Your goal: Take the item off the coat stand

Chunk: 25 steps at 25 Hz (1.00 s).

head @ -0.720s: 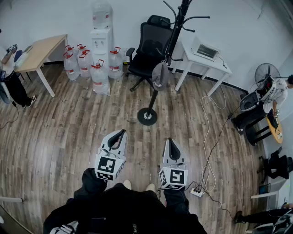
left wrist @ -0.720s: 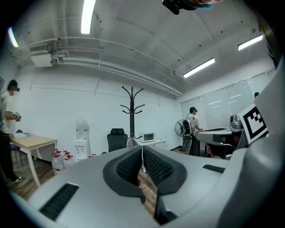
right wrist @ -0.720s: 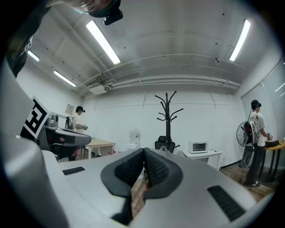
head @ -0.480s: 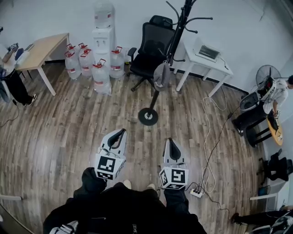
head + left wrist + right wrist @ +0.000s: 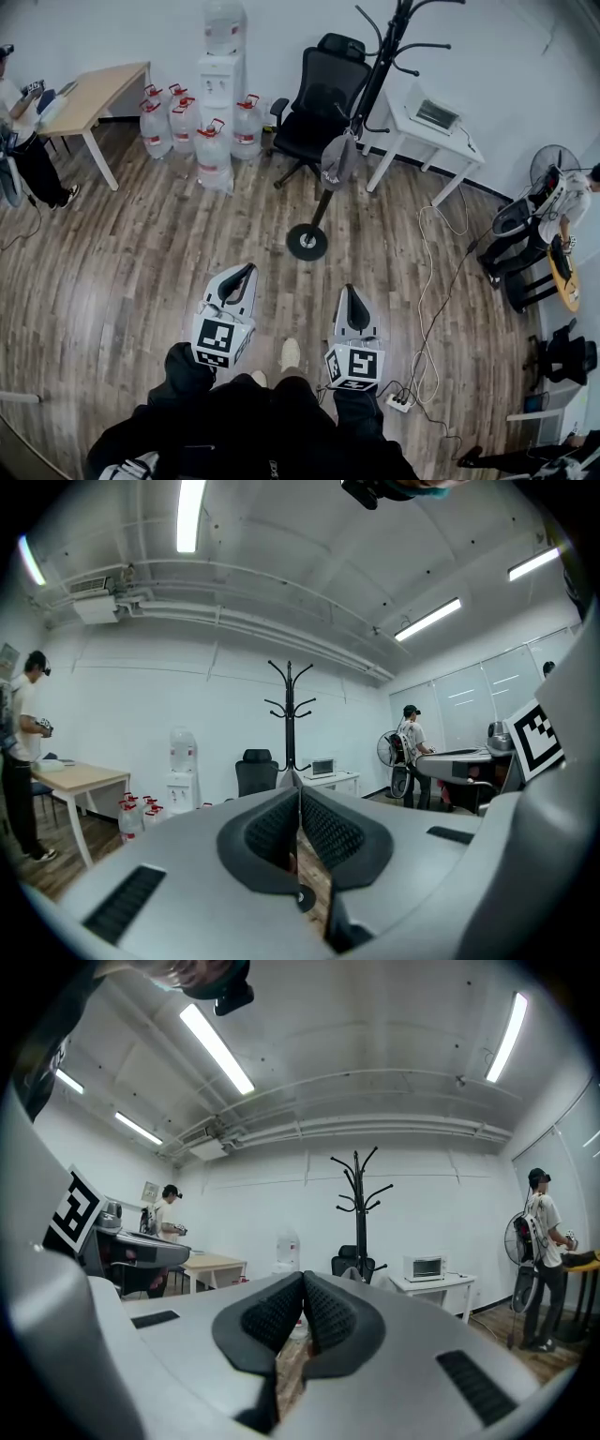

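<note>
A black coat stand rises from a round base on the wood floor, ahead of both grippers. A grey item, which looks like a cap, hangs partway up its pole. My left gripper and right gripper are held side by side, level, well short of the base. Both are shut with nothing between their pads. The stand shows far beyond the left gripper in the left gripper view. It also stands far beyond the right gripper in the right gripper view.
A black office chair stands behind the stand, and a white table with a small oven to its right. A water dispenser and several jugs are at the back left, beside a wooden table. A power strip lies near my right foot.
One shoe has stepped forward between the grippers, and the room has shifted slightly in the head view. Both grippers stay shut, side by side.
</note>
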### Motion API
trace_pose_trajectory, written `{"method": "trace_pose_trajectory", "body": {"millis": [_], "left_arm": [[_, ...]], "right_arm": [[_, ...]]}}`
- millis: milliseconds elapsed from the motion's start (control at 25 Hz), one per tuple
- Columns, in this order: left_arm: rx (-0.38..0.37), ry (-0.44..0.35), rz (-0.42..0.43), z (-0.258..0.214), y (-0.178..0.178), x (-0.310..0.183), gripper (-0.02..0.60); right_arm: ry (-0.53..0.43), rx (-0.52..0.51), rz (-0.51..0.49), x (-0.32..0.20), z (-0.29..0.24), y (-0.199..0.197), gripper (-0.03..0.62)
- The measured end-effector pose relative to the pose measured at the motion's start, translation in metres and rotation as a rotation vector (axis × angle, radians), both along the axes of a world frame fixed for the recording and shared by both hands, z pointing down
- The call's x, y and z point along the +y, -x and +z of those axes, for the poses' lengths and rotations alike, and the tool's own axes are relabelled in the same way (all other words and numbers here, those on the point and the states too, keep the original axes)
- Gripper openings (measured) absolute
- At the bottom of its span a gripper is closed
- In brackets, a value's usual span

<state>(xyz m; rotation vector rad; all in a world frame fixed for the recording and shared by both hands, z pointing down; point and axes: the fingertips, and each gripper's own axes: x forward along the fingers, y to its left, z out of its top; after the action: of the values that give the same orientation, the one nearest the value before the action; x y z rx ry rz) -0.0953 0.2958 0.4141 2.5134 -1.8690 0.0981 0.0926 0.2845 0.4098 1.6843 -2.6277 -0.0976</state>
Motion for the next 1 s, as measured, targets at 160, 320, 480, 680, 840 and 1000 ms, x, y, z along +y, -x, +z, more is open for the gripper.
{"method": "trace_pose_trajectory", "body": {"millis": [160, 320, 480, 680, 840, 1000], "left_arm": [[-0.007, 0.012, 0.005, 0.007, -0.004, -0.023, 0.028], [-0.015, 0.018, 0.008, 0.017, -0.004, -0.064, 0.028], [-0.028, 0.022, 0.016, 0.020, 0.001, -0.115, 0.028], [-0.040, 0.032, 0.025, 0.013, 0.000, -0.192, 0.028], [-0.050, 0.041, 0.027, 0.007, -0.004, -0.251, 0.028], [-0.047, 0.049, 0.026, 0.011, -0.006, -0.302, 0.028]], "right_arm": [[0.008, 0.001, 0.005, -0.024, 0.006, -0.003, 0.015], [0.018, 0.002, 0.011, -0.065, 0.018, -0.004, 0.015], [0.021, -0.015, 0.017, -0.116, 0.025, 0.002, 0.015], [0.037, -0.033, 0.023, -0.192, 0.025, 0.003, 0.015], [0.046, -0.037, 0.025, -0.252, 0.021, -0.001, 0.015], [0.055, -0.039, 0.025, -0.306, 0.025, -0.004, 0.015]]}}
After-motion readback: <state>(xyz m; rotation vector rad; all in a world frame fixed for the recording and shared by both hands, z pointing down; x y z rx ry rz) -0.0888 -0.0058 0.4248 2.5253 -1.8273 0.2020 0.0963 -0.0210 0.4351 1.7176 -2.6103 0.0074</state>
